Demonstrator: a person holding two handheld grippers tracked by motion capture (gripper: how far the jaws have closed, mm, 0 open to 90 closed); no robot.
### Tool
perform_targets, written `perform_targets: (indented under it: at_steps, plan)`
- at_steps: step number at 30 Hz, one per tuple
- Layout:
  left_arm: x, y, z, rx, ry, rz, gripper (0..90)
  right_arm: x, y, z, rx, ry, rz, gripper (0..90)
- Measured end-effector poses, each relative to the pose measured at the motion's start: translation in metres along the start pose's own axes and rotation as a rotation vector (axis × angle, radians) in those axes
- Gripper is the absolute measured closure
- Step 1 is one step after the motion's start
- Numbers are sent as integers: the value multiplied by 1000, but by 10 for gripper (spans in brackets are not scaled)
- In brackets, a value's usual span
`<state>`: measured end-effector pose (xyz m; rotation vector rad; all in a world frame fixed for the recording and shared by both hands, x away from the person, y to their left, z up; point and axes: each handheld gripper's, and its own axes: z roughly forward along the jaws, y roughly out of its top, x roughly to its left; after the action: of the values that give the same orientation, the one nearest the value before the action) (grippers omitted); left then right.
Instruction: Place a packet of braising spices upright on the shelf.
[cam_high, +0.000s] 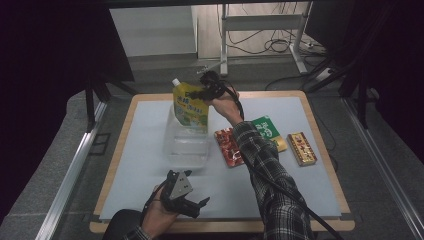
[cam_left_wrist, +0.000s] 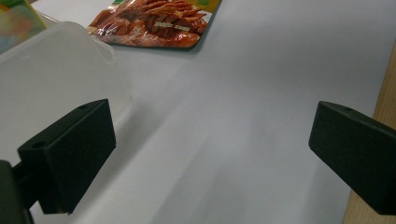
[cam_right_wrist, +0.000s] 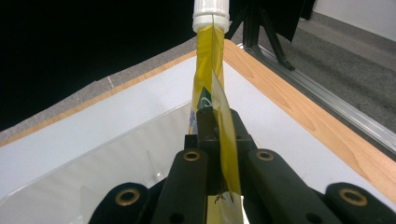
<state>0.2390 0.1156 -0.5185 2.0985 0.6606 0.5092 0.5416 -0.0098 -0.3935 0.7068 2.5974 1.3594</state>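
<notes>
The right gripper (cam_high: 207, 91) was clamped on the upper right edge of a yellow spouted pouch (cam_high: 190, 106), holding it upright above the far part of a clear plastic container (cam_high: 186, 145) that stood on the pale mat (cam_high: 150, 150) left of the table's centre. In the right gripper view the jaws were pressed flat together on the pouch (cam_right_wrist: 208, 79), whose thin edge ran straight up from between them to its white cap (cam_right_wrist: 211, 14), with the container's wall (cam_right_wrist: 116, 154) below and to the left. The pouch's lower edge hung at about the container's rim; whether it touched could not be told.

The left gripper (cam_high: 192, 204) was held low over the near edge of the mat, near and slightly right of the container and well apart from the pouch. In the left gripper view its jaws stood wide apart with nothing between them, the container's corner (cam_left_wrist: 56, 74) just beyond the left jaw.

To the right of the container lay a red snack packet (cam_high: 228, 146), a green packet (cam_high: 267, 128) partly under the person's sleeve (cam_high: 265, 170), and farther right a red and gold bar (cam_high: 301, 148).
</notes>
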Motion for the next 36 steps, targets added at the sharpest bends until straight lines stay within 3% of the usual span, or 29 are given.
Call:
perform_targets:
  at_steps: [7,11,16,21,27,36]
  plan:
    - [-2,0,1,2,-3,4,4,4,-7,12,-15,0,18,885]
    - [-1,0,1,-2,0,-1,4,6,-6,11,-8,-11,1,863]
    - [-1,0,1,2,-1,2,4,11,-7,11,26,-40,-26,651]
    - [-1,0,2,6,-2,3,4,11,-10,7,3,-67,-41,447]
    - [-2,0,2,8,-3,5,4,9,-13,0,-1,-104,-47,265]
    - [-2,0,3,14,-5,8,5,12,-18,-11,-25,-66,-68,149]
